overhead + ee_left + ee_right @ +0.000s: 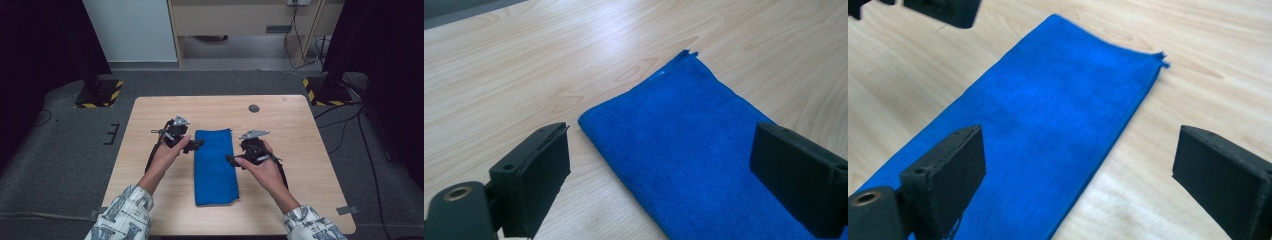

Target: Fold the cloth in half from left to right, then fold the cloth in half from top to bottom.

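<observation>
1. Even overhead light brightens the wooden table [290, 125]; the high view's side edges fall into darkness.
2. Both gripper views are sharp, with soft glare on the wood.

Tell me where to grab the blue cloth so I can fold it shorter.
Probably the two far corners of the blue cloth, each gripper coming in from its own long side. It lies flat as a long, narrow strip; both the left gripper and right gripper have open jaws beside those edges.
</observation>
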`<state>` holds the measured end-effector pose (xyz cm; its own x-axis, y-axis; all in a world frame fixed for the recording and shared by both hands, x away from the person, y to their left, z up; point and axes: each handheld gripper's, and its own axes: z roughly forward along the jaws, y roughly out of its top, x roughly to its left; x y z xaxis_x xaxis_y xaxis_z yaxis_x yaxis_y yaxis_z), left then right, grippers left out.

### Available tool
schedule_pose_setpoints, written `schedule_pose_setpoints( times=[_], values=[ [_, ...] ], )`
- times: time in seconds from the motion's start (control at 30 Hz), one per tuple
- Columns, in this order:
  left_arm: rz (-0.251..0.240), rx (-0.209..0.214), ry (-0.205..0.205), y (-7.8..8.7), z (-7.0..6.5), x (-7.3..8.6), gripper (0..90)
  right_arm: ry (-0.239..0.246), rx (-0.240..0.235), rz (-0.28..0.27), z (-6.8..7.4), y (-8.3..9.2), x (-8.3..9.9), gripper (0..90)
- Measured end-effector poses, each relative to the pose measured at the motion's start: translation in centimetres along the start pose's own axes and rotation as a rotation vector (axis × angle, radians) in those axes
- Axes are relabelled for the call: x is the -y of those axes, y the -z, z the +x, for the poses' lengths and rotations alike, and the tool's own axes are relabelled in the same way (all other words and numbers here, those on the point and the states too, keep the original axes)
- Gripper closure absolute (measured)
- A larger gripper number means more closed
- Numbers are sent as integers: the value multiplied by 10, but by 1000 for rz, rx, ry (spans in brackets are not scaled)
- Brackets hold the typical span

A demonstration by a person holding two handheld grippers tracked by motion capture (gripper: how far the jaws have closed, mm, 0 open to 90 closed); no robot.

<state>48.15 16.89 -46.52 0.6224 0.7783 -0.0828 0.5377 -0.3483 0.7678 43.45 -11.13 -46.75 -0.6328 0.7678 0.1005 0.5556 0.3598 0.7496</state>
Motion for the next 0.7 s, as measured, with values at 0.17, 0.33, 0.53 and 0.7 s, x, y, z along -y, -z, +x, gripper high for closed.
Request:
schedule_pose_setpoints(
  times=[0.17, 0.33, 0.53, 0.7],
  values=[
    [2, -24, 4, 0, 4, 0, 88, 2, 17, -10, -6, -6, -13, 111],
    [-5, -43, 16, -6, 8, 0, 101, 6, 33, 4, -16, -20, -27, 195],
    [-1, -62, 25, -15, 17, 2, 119, 50, 75, 21, -33, -42, -46, 298],
    [-17, -50, 27, -15, 19, 7, 141, 50, 51, 22, -47, -62, -50, 465]
  ],
)
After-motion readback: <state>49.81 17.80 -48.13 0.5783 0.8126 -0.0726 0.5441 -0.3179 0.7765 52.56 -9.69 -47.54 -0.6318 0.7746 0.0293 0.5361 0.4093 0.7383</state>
